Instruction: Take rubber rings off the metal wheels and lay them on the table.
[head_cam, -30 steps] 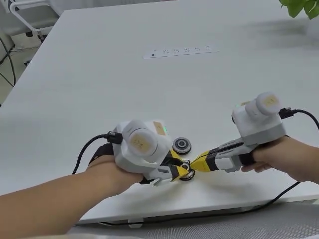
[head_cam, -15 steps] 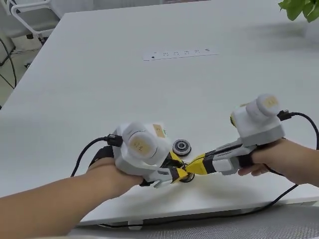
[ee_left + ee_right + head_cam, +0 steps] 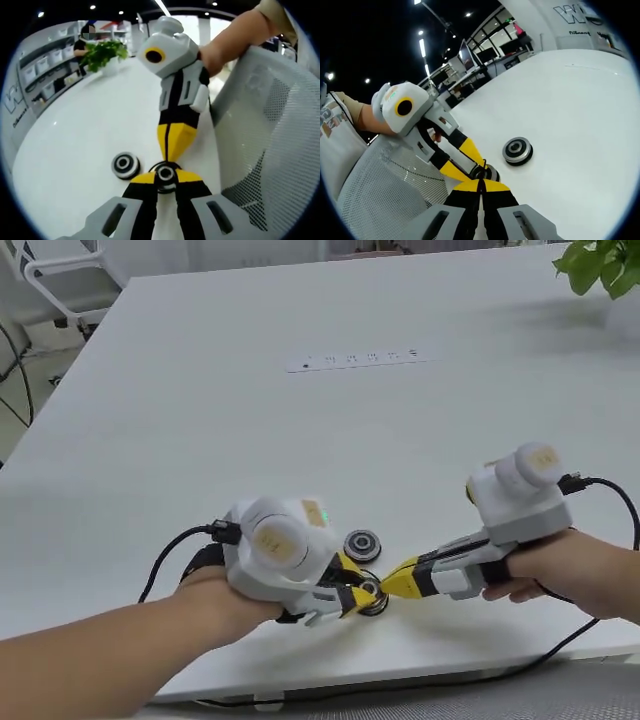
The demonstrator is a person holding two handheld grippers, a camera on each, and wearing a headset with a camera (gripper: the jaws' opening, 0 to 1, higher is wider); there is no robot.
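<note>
The left gripper (image 3: 355,592) and the right gripper (image 3: 390,583) meet tip to tip over one metal wheel (image 3: 374,598) at the near edge of the white table (image 3: 200,420). The left gripper view makes the grip plain. Its own yellow jaws stand narrow, one on each side of the wheel and clamped on it, and the black rubber ring (image 3: 157,175) shows as a dark band round the bright hub. From the far side the right gripper's jaws come in pressed together to a point that touches the wheel's rim. Whether they pinch the ring I cannot tell. The right gripper view shows those jaws edge to edge with no gap, and the wheel just beyond them. A second wheel (image 3: 363,545), its ring on, lies flat on the table just beyond the held one, apart from both grippers. The head view adds a socket strip (image 3: 360,359) far up the table and a green plant (image 3: 600,265) at the far right corner. The left gripper view adds a white mesh chair (image 3: 265,125) by the table's near edge.
</note>
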